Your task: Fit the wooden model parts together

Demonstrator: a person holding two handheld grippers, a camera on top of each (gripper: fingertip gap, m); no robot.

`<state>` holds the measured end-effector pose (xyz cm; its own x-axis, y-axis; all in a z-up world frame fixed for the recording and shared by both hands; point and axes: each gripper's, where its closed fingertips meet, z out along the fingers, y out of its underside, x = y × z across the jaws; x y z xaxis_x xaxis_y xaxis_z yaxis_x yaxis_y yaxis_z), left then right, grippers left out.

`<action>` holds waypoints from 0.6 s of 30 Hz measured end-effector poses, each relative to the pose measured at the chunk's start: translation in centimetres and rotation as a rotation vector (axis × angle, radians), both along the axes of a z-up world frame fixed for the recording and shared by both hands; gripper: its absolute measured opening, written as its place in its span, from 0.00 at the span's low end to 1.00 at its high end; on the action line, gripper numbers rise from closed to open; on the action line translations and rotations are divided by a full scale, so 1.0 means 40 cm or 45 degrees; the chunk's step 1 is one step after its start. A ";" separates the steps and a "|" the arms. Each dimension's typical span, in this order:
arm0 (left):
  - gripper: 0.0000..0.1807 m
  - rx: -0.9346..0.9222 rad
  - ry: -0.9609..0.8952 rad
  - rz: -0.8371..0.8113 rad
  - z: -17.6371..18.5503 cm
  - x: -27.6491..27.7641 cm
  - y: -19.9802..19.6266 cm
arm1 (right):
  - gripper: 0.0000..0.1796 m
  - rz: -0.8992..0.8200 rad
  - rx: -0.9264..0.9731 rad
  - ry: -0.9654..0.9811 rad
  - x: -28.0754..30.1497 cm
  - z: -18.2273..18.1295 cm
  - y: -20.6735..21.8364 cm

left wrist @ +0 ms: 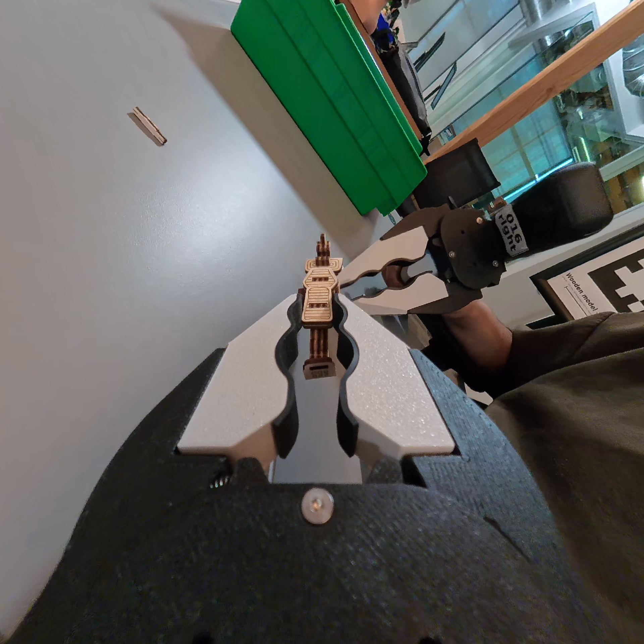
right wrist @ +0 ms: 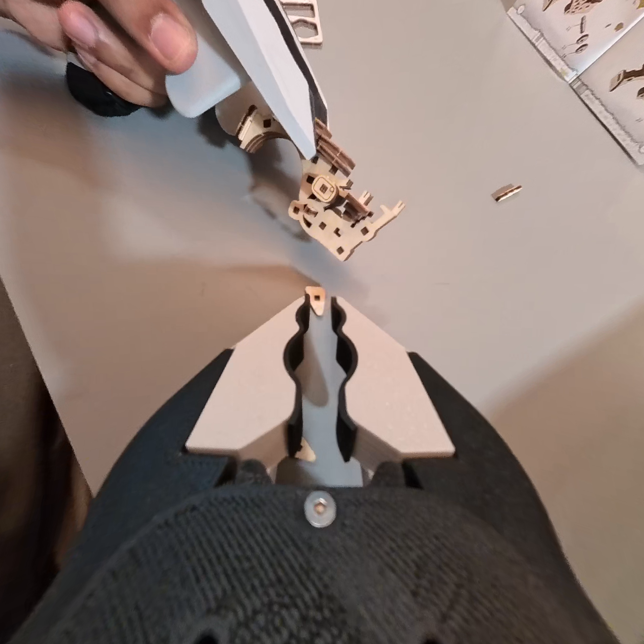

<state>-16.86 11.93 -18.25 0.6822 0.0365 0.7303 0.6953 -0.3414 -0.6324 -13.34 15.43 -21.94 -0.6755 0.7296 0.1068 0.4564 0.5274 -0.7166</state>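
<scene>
My left gripper (left wrist: 317,301) is shut on the half-built wooden model (left wrist: 319,296), seen edge-on between its fingertips. In the right wrist view the same model (right wrist: 334,216) hangs from the left gripper's fingers (right wrist: 278,80), a flat plate with square holes and small parts on it, held above the table. My right gripper (right wrist: 319,299) is shut on a small thin wooden piece (right wrist: 316,301) at its tips, just below the model and apart from it. In the left wrist view the right gripper (left wrist: 348,291) sits just right of the model.
A small loose wooden strip (left wrist: 149,126) lies on the grey table, also in the right wrist view (right wrist: 507,192). A green case (left wrist: 327,101) stands at the table's far edge. A wooden parts sheet (right wrist: 303,24) and instruction sheets (right wrist: 592,69) lie beyond. A person's hand (right wrist: 122,45) holds the left gripper. Tip to tip, the grippers are about 7 cm apart.
</scene>
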 end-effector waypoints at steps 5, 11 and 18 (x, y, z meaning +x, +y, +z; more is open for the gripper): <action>0.08 -0.012 -0.004 -0.004 -0.003 0.001 0.001 | 0.08 -0.007 0.030 0.038 -0.003 0.008 0.005; 0.07 -0.026 -0.009 -0.004 -0.008 0.000 0.002 | 0.09 -0.019 0.040 0.062 -0.005 0.016 0.012; 0.08 -0.067 -0.020 0.006 -0.020 -0.001 0.002 | 0.09 -0.024 0.058 0.074 -0.004 0.018 0.015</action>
